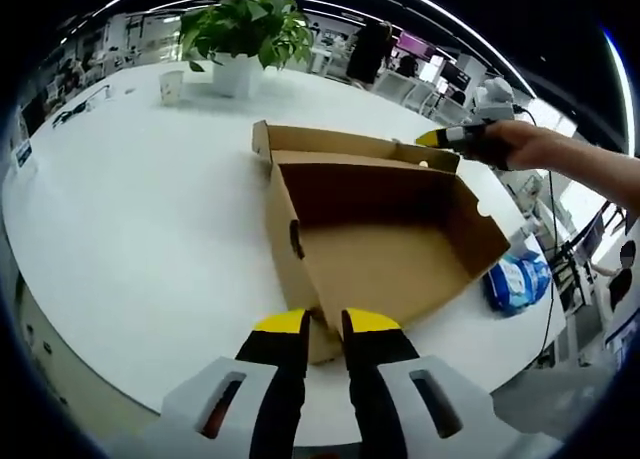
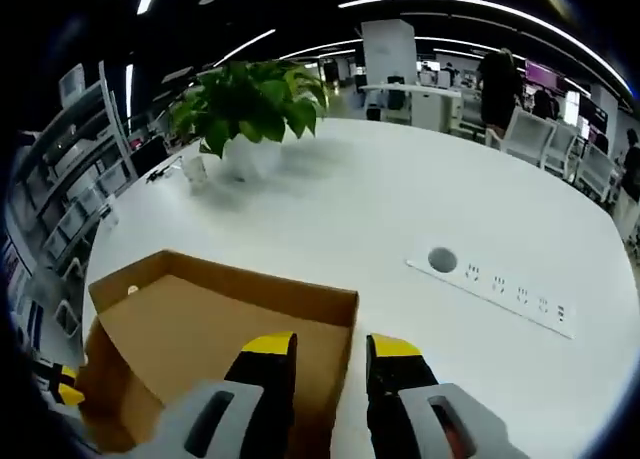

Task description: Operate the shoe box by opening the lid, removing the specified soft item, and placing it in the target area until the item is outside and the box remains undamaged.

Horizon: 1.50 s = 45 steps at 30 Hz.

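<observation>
Left gripper view: the white table (image 1: 140, 239) carried a cardboard shoe box (image 1: 385, 244) lying open, lid (image 1: 345, 144) folded back on the far side. The box's long axis ran from the near corner by the jaws out toward the right of the frame; its open interior faced up and looked bare brown inside. A dark oval finger hole showed on the near end wall. No readable printing on the box. The left gripper (image 1: 322, 324) stood at the near corner, yellow-tipped jaws a little apart with the corner between or just behind them; contact could not be judged. At far right, a hand (image 1: 535, 144) held the right gripper (image 1: 432, 138) at the lid's far edge. A blue-and-white soft package (image 1: 518, 282) lay on the table just right of the box; its printing was too small to read. A potted plant (image 1: 245, 34) stood at the far side.

Right gripper view: the right gripper (image 2: 332, 347) hovered over the lid (image 2: 200, 314), jaws apart, straddling the lid's raised rim without a visible clamp. Here a power strip (image 2: 495, 284) set in the table showed at right, and the plant (image 2: 250, 104) behind. The blue package appeared in the left gripper view.
</observation>
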### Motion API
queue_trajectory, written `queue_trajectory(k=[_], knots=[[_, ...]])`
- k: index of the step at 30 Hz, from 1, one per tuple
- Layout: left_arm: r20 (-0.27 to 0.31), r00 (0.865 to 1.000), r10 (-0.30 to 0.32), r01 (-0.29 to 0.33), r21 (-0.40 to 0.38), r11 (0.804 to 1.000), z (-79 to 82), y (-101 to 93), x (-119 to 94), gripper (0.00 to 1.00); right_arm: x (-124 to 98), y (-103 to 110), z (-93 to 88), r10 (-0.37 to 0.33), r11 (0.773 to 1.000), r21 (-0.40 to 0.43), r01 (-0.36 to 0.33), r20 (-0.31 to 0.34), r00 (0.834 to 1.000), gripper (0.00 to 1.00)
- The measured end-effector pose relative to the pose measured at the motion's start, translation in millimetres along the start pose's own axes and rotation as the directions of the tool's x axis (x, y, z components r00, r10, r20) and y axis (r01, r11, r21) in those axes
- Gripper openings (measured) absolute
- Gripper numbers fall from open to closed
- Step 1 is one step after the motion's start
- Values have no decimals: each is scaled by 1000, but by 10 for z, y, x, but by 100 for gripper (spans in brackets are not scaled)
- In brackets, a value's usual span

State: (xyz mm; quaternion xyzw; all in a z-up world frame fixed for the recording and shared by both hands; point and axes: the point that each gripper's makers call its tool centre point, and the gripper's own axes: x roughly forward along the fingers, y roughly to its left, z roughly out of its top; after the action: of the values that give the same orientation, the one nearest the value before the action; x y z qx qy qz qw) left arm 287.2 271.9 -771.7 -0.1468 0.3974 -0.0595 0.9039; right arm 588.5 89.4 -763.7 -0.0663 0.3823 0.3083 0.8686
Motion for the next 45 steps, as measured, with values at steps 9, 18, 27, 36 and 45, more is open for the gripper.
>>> queue_trajectory(k=[9,18,27,36,45], knots=[[-2,1000,1,-1,0,1000,-1,6,19,12,310,-96,-210,-56,988,-150,34,-151,987,19],[-1,1000,0,0,5,1000,5,1,31,12,515,-257,-175,-87,990,-125,67,-163,983,2],[-4,1000,1,-1,16,1000,1,-8,30,12,287,-196,31,-76,992,-104,66,-86,993,0],[-2,1000,13,-13,9,1000,-5,25,16,11,-140,-12,214,-69,990,-120,68,-2,998,0],[-5,1000,23,-22,33,999,-14,18,2,10,-474,65,324,-70,984,-158,80,70,995,0]])
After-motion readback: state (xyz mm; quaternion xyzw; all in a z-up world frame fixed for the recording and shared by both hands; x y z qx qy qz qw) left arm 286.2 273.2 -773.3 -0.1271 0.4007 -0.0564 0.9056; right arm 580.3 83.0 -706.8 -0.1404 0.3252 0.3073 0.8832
